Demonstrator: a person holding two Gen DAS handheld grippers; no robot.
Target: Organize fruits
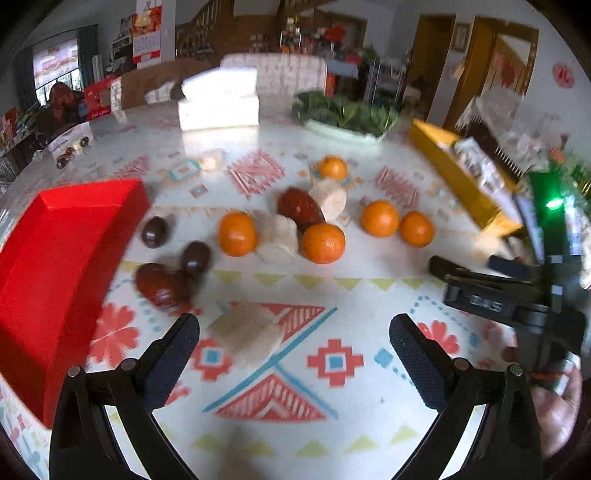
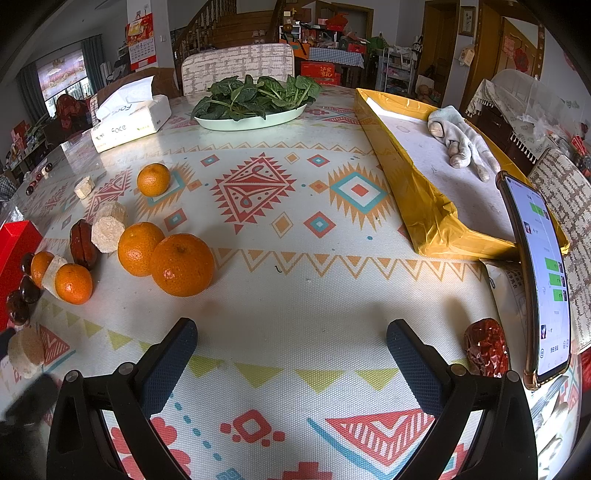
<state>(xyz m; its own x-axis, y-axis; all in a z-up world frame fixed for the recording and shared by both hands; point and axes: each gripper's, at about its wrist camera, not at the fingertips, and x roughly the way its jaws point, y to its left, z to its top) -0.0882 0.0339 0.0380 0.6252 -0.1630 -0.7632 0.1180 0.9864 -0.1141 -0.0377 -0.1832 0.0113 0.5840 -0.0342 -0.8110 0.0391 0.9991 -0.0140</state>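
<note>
Both the left gripper (image 1: 294, 338) and right gripper (image 2: 291, 343) gape wide and empty over the patterned tablecloth (image 2: 295, 258), a pale cylinder (image 1: 247, 332) lying crosswise just ahead of the left one, oranges (image 1: 323, 243) and dates (image 1: 300, 207) mid-frame, red box (image 1: 62, 258) at left, greens (image 2: 255, 96) farthest.

daylight is coming through a curtained window (image 2: 62, 79) at the upper left. a wooden staircase (image 2: 218, 26) is rising at top centre, a padded chair (image 2: 238, 66) is standing behind the counter (image 2: 295, 295), and wooden doors (image 2: 491, 48) are showing at the upper right.
</note>
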